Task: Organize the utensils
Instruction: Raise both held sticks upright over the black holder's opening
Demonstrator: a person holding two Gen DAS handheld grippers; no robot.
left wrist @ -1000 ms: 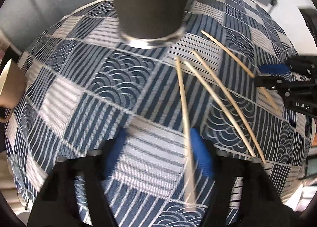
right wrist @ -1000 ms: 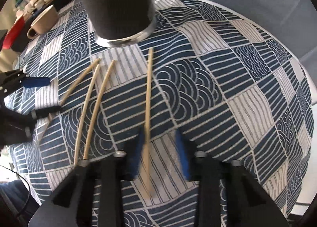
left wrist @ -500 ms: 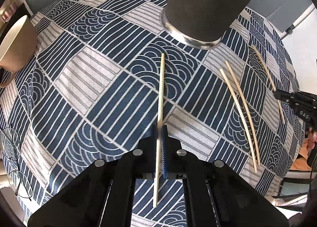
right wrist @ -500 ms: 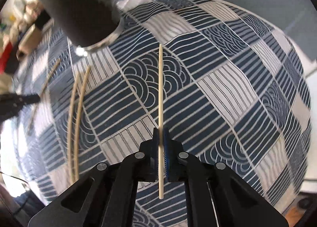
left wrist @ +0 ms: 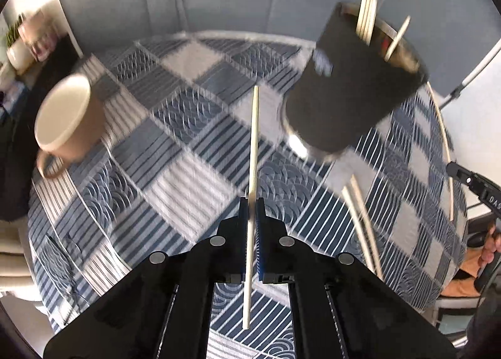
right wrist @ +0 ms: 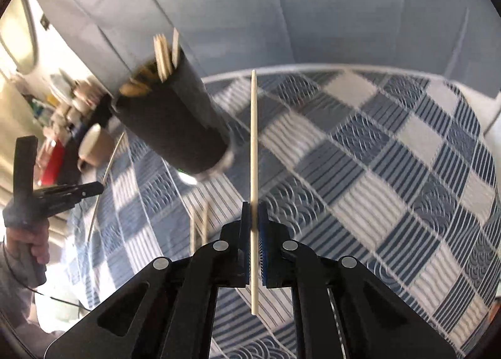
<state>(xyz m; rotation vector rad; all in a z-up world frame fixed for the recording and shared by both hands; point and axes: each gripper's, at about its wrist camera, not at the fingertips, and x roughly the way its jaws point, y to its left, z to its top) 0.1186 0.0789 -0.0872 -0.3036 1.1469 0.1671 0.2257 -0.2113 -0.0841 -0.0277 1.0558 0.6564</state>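
left gripper [left wrist: 250, 205] clamped tight on a chopstick [left wrist: 253, 146], pads pinching it low on its length, short tail sticking back between the jaw arms, long end pointing out over the cloth [left wrist: 188, 177]. right gripper [right wrist: 254, 212] same: jaws closed on its own stick [right wrist: 254, 140], gripped near the lower third, tip reaching toward the far table edge. both sticks look lifted clear of the cloth. two loose sticks [left wrist: 363, 221] lie side by side on the cloth right of the left gripper, another [left wrist: 446, 152] along the right table rim. dark holder [left wrist: 350, 89] further out, upright, sticks [left wrist: 366, 19] already standing in it. tan mug [left wrist: 67, 118] far left, well apart from the holder. bare cloth between mug and holder. grey wall beyond the far edge.
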